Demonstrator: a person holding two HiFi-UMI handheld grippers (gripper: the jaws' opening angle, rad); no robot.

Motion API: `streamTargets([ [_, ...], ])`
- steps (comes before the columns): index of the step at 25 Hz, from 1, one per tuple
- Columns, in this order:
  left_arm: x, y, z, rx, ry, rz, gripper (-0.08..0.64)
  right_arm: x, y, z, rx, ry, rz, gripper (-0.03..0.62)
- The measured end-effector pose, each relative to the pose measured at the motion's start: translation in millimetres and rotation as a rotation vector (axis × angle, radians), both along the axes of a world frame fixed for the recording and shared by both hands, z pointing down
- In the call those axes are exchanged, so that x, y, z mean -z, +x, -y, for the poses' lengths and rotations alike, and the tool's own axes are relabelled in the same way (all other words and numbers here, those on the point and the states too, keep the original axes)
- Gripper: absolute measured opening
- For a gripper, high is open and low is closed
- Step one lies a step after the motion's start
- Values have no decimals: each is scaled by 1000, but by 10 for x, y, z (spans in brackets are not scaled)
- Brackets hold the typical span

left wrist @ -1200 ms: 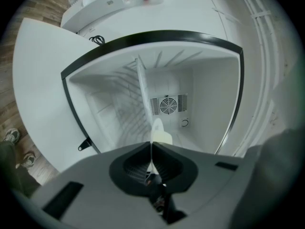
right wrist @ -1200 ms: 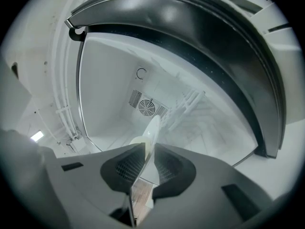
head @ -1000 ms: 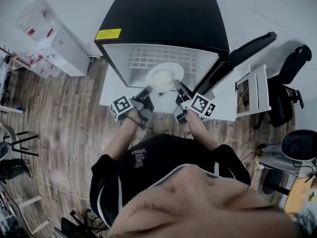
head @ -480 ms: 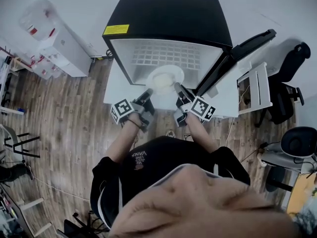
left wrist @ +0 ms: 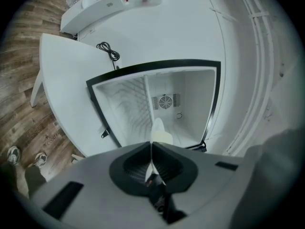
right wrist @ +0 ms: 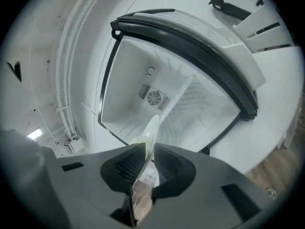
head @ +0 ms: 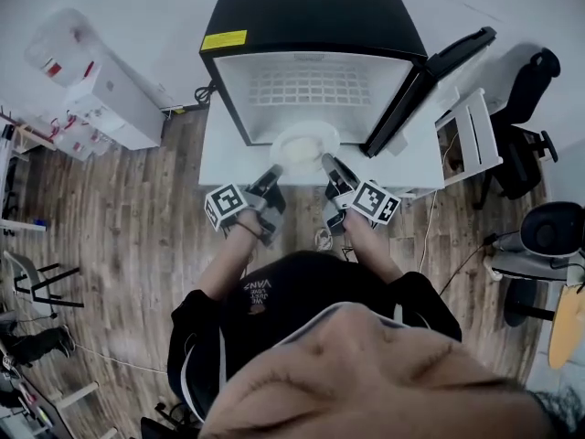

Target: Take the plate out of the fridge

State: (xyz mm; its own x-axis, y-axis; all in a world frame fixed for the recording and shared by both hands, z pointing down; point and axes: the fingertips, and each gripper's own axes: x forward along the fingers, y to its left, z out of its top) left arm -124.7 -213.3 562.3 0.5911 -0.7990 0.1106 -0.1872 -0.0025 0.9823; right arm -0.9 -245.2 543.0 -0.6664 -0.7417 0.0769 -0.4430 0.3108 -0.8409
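Pinches round white plate (head: pixel 304 143) by opposite rims with left gripper (head: pixel 273 171) and right gripper (head: pixel 326 162) (both jaw pairs clamped on it), drags it from deeper inside a second ago to the front lip of black white-lined fridge (head: pixel 315 26), nearly finishes extraction.

Bright, cool, even light with faint shadows. In the head view the fridge (head: pixel 315 90) interior at upper centre glows near-white and the plate (head: pixel 304 144) nearly washes out; the wood floor (head: pixel 119 218) at left is dimmer. Both gripper views bulge fisheye-style, corners black; the left tool (left wrist: pixel 151 147) and right tool (right wrist: pixel 145 149) blur softly along the bottom.
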Motion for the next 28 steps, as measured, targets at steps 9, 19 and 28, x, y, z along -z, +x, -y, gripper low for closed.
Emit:
streamTargets([
  [9, -11, -30, -256, -60, 11, -2, 25, -1, -9, -330, -55, 11, -9, 63],
  [19, -46, -66, -490, -83, 9, -8, 25, -36, -42, -597, -78, 12, -18, 64],
  [28, -40, -126, -614, -98, 21, -11, 25, -21, -96, -743, -88, 22, -23, 64],
])
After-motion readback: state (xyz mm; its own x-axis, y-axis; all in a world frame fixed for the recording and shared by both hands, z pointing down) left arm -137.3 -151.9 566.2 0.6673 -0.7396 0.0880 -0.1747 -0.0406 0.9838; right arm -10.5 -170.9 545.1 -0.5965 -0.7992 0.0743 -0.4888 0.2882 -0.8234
